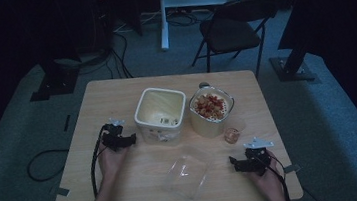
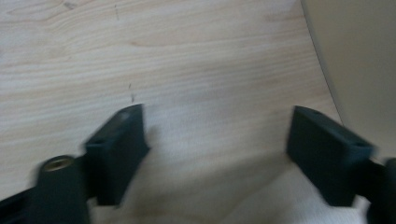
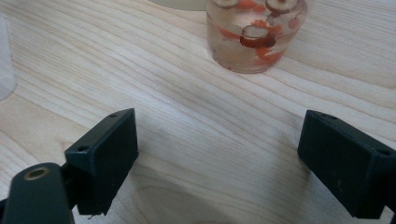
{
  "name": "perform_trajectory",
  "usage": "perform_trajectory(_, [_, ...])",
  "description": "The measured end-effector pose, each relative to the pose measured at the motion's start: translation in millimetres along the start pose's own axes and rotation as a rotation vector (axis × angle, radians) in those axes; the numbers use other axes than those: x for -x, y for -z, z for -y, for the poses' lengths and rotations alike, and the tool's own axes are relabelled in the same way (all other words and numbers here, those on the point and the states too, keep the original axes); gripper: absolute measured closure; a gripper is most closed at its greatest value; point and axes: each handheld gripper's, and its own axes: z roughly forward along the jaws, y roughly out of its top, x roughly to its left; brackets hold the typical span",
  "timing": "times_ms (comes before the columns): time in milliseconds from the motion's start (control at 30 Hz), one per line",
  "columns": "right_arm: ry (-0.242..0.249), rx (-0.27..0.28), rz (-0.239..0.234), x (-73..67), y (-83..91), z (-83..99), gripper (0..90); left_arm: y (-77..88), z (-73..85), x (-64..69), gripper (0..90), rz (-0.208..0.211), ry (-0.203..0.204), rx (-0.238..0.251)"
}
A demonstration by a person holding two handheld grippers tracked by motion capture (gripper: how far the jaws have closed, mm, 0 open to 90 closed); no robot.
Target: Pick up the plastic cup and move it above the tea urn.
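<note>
Dim room; wooden table [image 1: 115, 94]. Small cup [image 3: 254, 32] top cut off. Both grippers' fingers wide, empty.

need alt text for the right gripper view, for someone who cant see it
The right gripper hovers open over a pale wooden table, its two black jaws wide apart with nothing between them. Just ahead stands a small clear cup holding red and pale pieces of something, apart from the jaws.
</note>
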Motion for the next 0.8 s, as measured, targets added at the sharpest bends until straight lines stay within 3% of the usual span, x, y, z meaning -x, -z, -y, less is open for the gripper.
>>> perform_trajectory(100, [-0.001, 0.0, 0.0, -0.2, 0.2, 0.3, 11.8, 4.5, 2.0, 3.8, 39.4, -0.021, -0.036, -0.005])
perform_trajectory(133, [-0.001, 0.0, 0.0, -0.1, 0.2, 0.2, 11.8, 10.0, 4.4, 8.4, 41.0, -0.04, -0.075, -0.018])
perform_trajectory(200, [-0.001, 0.0, 0.0, -0.1, 0.2, 0.2, 11.8, 18.1, 7.8, 11.6, 41.3, -0.016, -0.093, -0.014])
perform_trajectory(333, [-0.001, 0.0, 0.0, -0.1, 0.2, 0.3, 11.8, 41.7, 11.4, 19.0, 43.3, 0.081, -0.128, 0.034])
perform_trajectory(400, [0.0, 0.0, 0.0, -0.1, 0.3, 0.3, 11.8, 56.5, 11.2, 24.7, 43.5, 0.166, -0.15, 0.078])
perform_trajectory(533, [0.0, 0.001, 0.001, -0.1, 0.3, 0.4, 11.9, 82.7, 12.9, 42.5, 46.0, 0.292, -0.202, 0.148])
perform_trajectory(567, [0.0, 0.001, 0.001, -0.1, 0.4, 0.4, 11.9, 82.7, 12.9, 42.5, 45.9, 0.292, -0.202, 0.148])
perform_trajectory(600, [0.0, 0.001, 0.001, -0.1, 0.3, 0.4, 11.9, 91.2, 14.1, 54.8, 45.3, 0.341, -0.24, 0.158])
perform_trajectory(733, [0.0, 0.001, 0.001, -0.1, 0.4, 0.4, 11.9, 101.3, 16.0, 86.2, 44.8, 0.403, -0.325, 0.147])
perform_trajectory(800, [0.0, 0.001, 0.001, -0.1, 0.3, 0.4, 11.9, 102.6, 16.7, 102.8, 45.4, 0.414, -0.384, 0.124])
